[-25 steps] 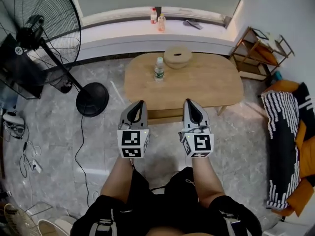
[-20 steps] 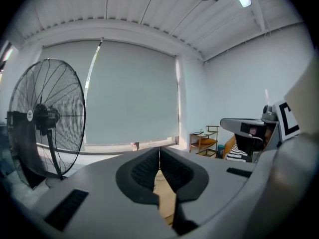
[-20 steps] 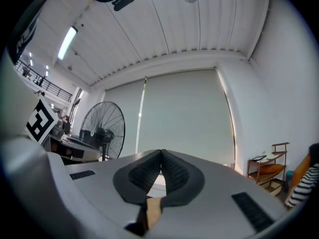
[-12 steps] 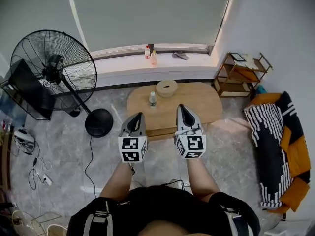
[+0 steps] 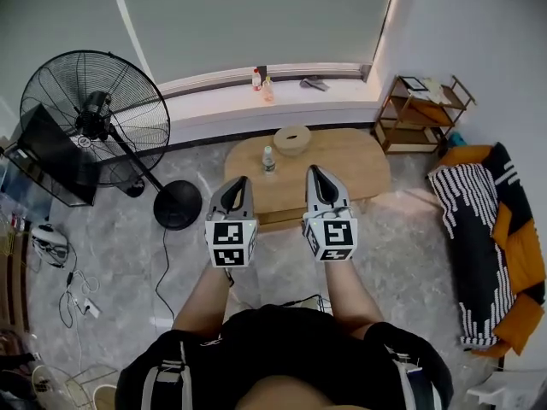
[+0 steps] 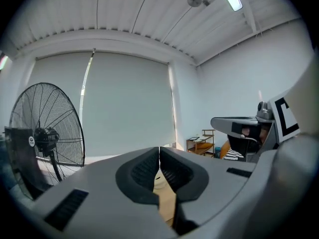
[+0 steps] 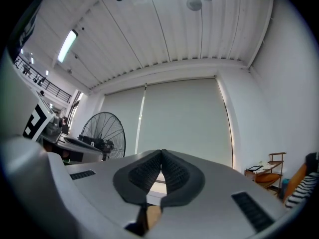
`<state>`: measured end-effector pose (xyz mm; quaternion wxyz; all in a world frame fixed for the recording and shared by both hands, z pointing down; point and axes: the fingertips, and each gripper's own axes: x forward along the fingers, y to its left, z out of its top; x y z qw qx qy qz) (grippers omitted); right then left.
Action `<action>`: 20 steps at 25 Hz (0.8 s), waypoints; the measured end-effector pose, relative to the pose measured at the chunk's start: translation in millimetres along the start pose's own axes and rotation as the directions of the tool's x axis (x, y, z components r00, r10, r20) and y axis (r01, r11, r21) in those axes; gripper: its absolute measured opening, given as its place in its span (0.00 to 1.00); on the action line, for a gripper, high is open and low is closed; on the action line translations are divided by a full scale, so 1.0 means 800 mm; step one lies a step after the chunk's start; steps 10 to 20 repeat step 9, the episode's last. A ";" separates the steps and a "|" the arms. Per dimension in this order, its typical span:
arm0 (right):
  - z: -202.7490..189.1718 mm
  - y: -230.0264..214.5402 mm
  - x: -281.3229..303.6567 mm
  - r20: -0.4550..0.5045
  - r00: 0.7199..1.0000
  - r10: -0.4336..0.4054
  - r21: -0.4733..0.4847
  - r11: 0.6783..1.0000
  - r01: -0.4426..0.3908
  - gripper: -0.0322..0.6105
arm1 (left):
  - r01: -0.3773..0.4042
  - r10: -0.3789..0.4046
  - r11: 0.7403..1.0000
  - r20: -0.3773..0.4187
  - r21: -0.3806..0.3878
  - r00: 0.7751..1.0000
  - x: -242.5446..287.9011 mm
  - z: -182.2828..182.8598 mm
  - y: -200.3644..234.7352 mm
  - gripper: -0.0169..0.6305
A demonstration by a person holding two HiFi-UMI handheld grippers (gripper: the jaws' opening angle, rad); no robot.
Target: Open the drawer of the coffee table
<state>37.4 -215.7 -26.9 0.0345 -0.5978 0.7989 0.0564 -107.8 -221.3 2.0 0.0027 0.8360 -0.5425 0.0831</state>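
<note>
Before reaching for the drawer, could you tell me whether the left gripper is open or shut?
Shut: in its own view the left gripper has its jaws touching at the tips, nothing between them.

I am up from my crouch, and my left gripper [image 5: 243,180] and right gripper [image 5: 314,170] have risen with me; a second ago they sat low at the front of the table [image 5: 350,165]. The table now looks smaller and lies farther below. The whole fan [image 5: 94,114], the shelf [image 5: 423,114] and the blind [image 5: 256,15] have come into my head view.
</note>
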 end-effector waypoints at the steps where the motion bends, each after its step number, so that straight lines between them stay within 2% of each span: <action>1: 0.002 0.000 -0.001 0.000 1.000 -0.002 0.000 1.000 0.002 0.07 | -0.002 0.002 1.000 0.002 -0.002 1.000 -0.001 0.001 0.003 0.06; 20: 0.010 0.008 -0.002 0.019 1.000 -0.009 0.013 1.000 0.009 0.08 | -0.015 0.015 1.000 0.020 0.002 1.000 -0.013 0.004 0.018 0.06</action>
